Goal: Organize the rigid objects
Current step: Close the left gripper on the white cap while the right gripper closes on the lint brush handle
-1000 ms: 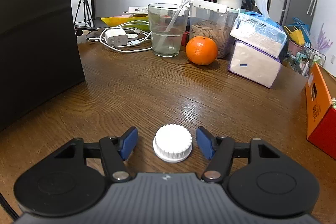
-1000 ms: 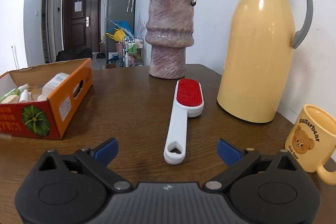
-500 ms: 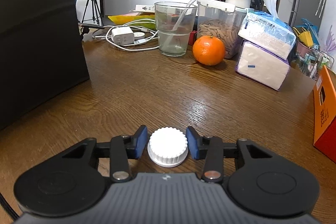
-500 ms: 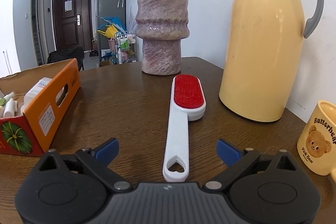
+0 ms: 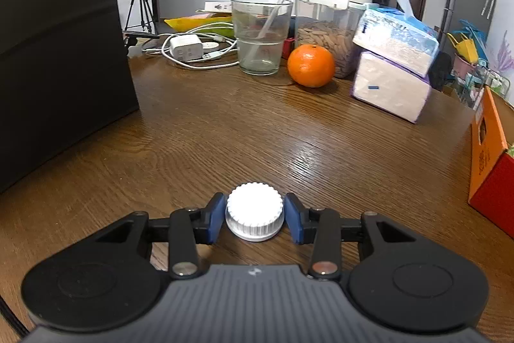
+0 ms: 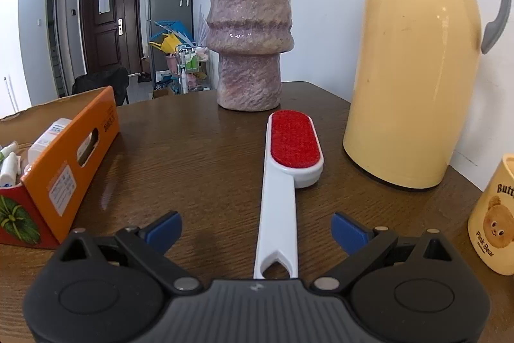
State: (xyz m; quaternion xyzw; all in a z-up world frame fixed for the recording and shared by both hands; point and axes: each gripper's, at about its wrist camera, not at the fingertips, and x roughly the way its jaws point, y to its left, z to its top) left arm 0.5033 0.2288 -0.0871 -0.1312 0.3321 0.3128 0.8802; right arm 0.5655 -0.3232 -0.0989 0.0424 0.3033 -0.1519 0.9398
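Note:
A white ribbed bottle cap [image 5: 254, 204] lies on the wooden table [image 5: 257, 130] in the left wrist view. My left gripper [image 5: 254, 216] is shut on it, a blue pad pressing each side. In the right wrist view a white lint brush with a red pad [image 6: 295, 147] lies lengthwise on the table, its handle end toward me. My right gripper [image 6: 255, 227] is open, one finger on either side of the handle and both well clear of it. An open orange cardboard box [image 6: 74, 156] holding small bottles stands to the left of the brush.
A big black object [image 5: 61, 53] blocks the left. A glass of water [image 5: 260, 36], an orange [image 5: 311, 65], a jar, tissue packs [image 5: 392, 66] and a charger with cables stand at the back. A stone vase [image 6: 250, 31], a yellow thermos [image 6: 414, 69] and a bear mug [image 6: 496, 217] surround the brush.
My left gripper's jaws closed from wide apart onto the white cap. My right gripper moved forward along the brush, so the handle end now sits under it.

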